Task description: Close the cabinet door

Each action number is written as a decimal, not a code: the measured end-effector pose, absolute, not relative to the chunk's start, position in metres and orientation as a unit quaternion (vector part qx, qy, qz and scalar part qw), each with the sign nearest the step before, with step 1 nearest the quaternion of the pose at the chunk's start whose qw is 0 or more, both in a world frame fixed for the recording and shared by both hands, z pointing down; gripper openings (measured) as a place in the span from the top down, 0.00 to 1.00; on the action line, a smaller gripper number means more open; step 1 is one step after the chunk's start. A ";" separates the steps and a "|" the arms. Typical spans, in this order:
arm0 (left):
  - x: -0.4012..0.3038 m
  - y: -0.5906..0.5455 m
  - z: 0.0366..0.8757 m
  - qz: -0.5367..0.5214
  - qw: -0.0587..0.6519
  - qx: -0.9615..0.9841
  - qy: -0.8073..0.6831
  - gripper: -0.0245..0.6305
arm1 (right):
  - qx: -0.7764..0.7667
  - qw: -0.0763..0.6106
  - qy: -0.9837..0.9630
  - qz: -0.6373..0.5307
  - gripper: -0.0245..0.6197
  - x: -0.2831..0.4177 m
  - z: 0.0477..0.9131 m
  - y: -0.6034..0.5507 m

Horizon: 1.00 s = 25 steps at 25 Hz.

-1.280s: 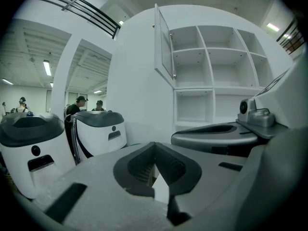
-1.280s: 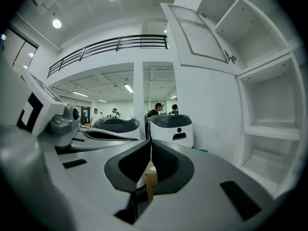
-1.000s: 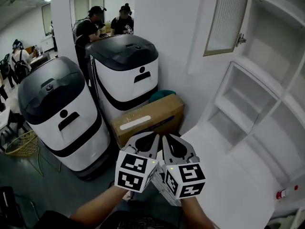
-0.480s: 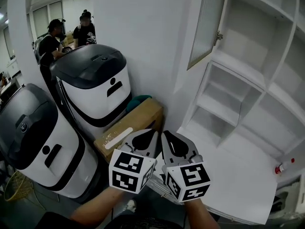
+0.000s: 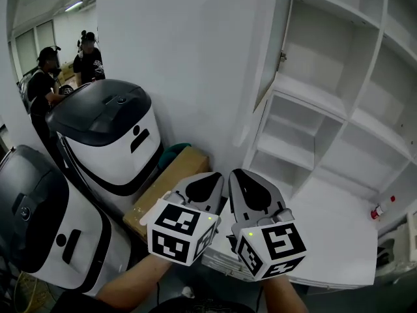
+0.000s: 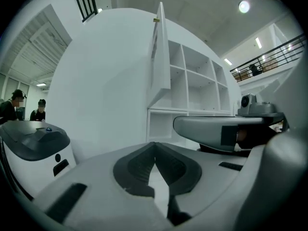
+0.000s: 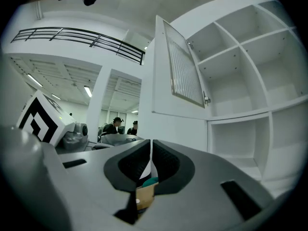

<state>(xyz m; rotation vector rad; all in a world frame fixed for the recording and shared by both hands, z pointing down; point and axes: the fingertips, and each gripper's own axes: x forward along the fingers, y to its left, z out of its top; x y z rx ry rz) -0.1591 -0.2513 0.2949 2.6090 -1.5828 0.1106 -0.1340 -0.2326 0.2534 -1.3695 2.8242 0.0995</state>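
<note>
cab. door (image 5: 273, 34) top cropped, bottle (image 5: 382, 207) tiny

No words, numbers or brand names can be read. The cube on the left gripper (image 5: 215, 178) and the cube on the right gripper (image 5: 236, 175) carry black-and-white square marker patterns, not letters. Left of the left gripper, the far white-and-black unit (image 5: 114, 152) and the near unit (image 5: 42, 230) each bear a black dot-and-bar symbol.

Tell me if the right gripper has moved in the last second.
Yes. The right gripper has risen: its tips, earlier below the cardboard box, now stand level with it.
</note>
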 end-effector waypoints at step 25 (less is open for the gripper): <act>-0.168 -0.275 0.216 -0.009 0.013 0.905 -0.425 0.94 | -0.564 0.022 0.818 0.112 0.73 -0.141 0.160 -0.245</act>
